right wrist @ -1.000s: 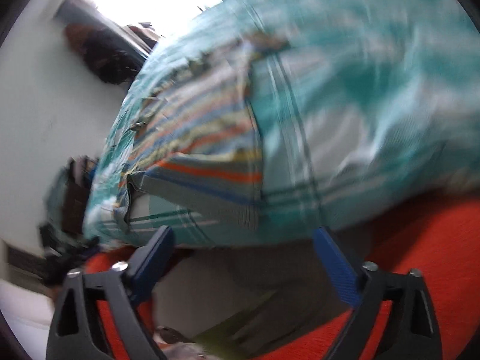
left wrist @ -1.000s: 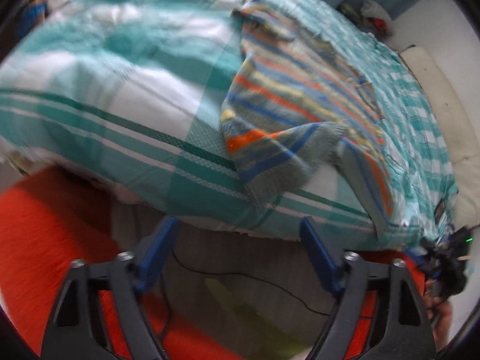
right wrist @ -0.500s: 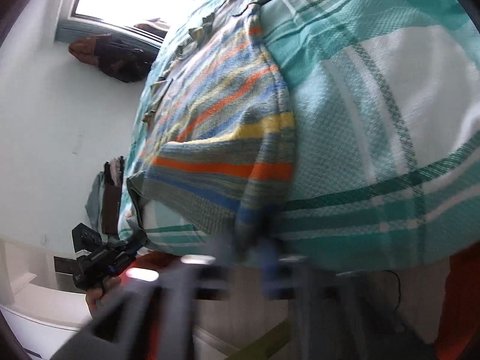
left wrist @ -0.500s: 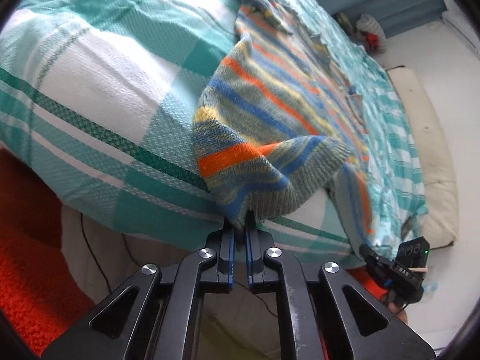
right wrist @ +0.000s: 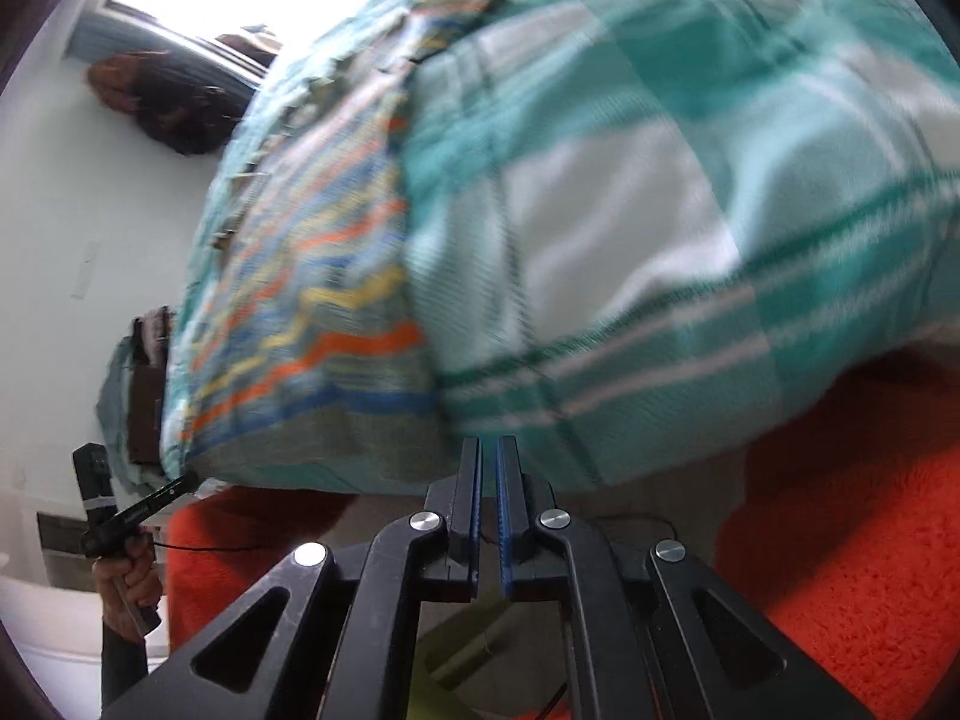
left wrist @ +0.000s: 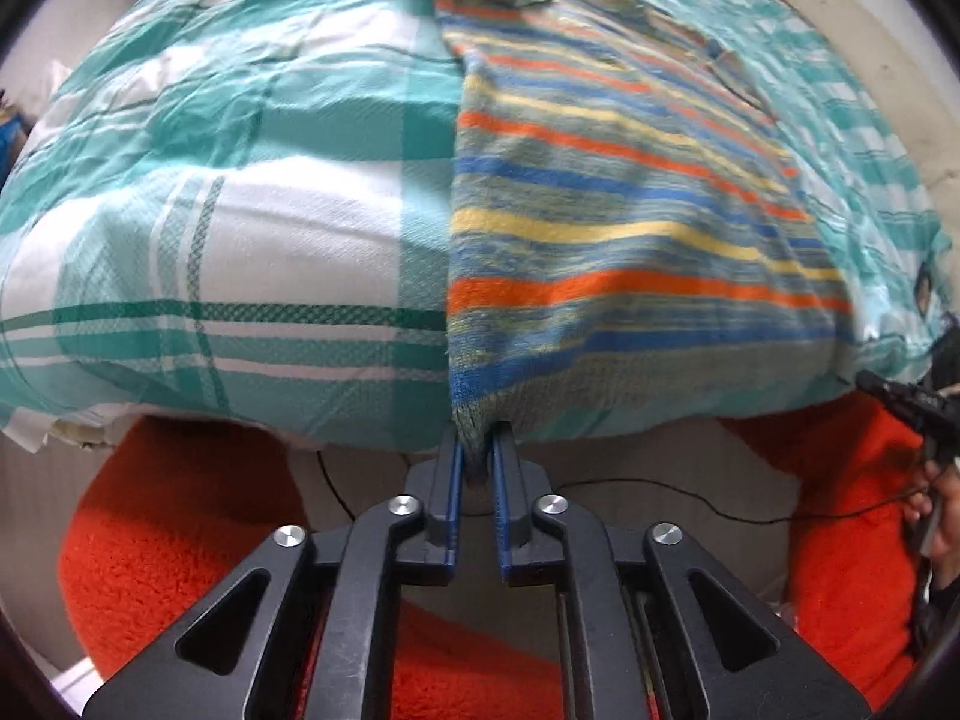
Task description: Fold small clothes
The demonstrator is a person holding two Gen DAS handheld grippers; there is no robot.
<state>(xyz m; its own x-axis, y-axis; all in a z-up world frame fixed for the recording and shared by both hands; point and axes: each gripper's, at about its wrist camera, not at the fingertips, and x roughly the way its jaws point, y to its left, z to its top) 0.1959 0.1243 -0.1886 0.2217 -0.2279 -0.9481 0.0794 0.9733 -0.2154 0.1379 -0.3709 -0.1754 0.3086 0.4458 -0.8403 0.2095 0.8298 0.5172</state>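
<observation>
The striped knit garment (left wrist: 606,228) lies flat on the teal checked bedcover (left wrist: 252,228), filling the centre and right of the left wrist view, and the left gripper (left wrist: 478,450) at lower centre pinches its near bottom corner, the jaws just easing apart with the knit between them. The right gripper (right wrist: 489,468) has its jaws nearly together and, though its view is blurred, seemingly nothing between them, just right of the garment's other hem corner. This looks like the corner-grasp before the first fold, so the right needs a fresh bite; no containers show.
</observation>
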